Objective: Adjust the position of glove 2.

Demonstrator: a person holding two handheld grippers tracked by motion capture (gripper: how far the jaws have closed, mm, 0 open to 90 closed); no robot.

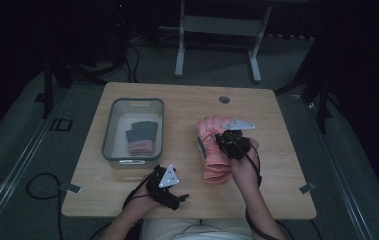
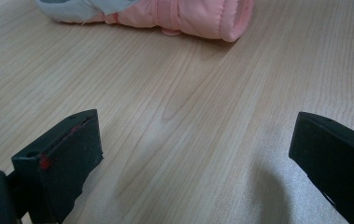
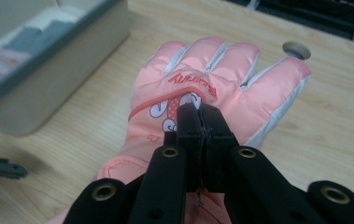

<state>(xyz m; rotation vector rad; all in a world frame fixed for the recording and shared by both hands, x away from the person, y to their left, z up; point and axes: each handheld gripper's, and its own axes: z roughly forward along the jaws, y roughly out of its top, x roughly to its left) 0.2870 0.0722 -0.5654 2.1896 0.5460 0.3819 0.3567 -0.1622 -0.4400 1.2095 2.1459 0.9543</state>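
A pink padded glove (image 1: 212, 150) lies flat on the wooden table (image 1: 277, 150), fingers pointing away from me. My right gripper (image 1: 227, 139) sits on the back of the glove (image 3: 221, 74), and its jaws are pressed together, pinching the fabric by the printed picture. My left gripper (image 1: 179, 197) rests near the table's front edge, left of the glove's cuff (image 2: 202, 16). Its jaws stand wide apart over bare wood (image 2: 193, 154), holding nothing.
A grey plastic bin (image 1: 108, 135) stands at the table's left, with a grey and pink glove (image 1: 141, 137) inside. The bin's wall (image 3: 48, 70) is close to the left of the pink glove. A round cable hole (image 1: 224, 99) sits at the far edge.
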